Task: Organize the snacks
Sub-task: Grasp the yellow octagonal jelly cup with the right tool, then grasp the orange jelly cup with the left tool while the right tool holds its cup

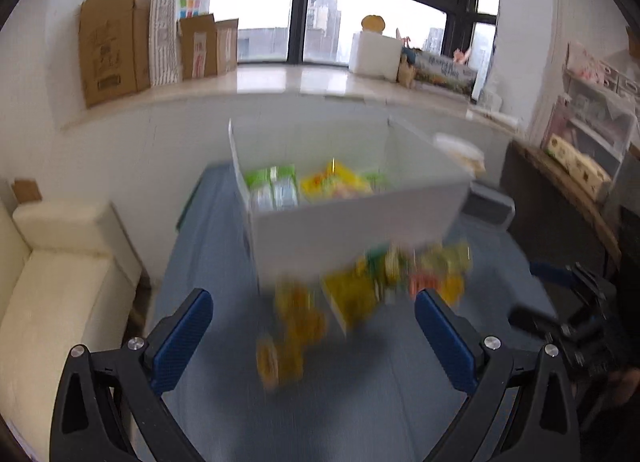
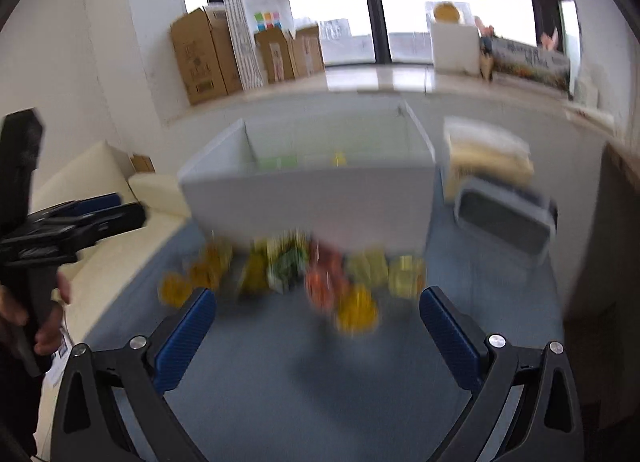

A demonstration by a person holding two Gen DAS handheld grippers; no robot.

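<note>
A white open box (image 1: 352, 222) stands on the blue table (image 1: 360, 402) and holds green and yellow snack packs (image 1: 276, 186). Several blurred yellow, green and orange snack packs (image 1: 360, 290) lie loose in front of it. My left gripper (image 1: 314, 326) is open and empty above the table, short of the snacks. In the right wrist view the box (image 2: 312, 198) and the loose snacks (image 2: 320, 278) lie ahead. My right gripper (image 2: 318, 326) is open and empty, near a yellow pack (image 2: 356, 312). Both views are motion-blurred.
A grey bin (image 2: 504, 218) and a cream container (image 2: 484, 154) stand right of the box. A cream sofa (image 1: 52, 286) is left of the table. Cardboard boxes (image 1: 112, 42) line the windowsill. A dark shelf (image 1: 568, 182) is at right.
</note>
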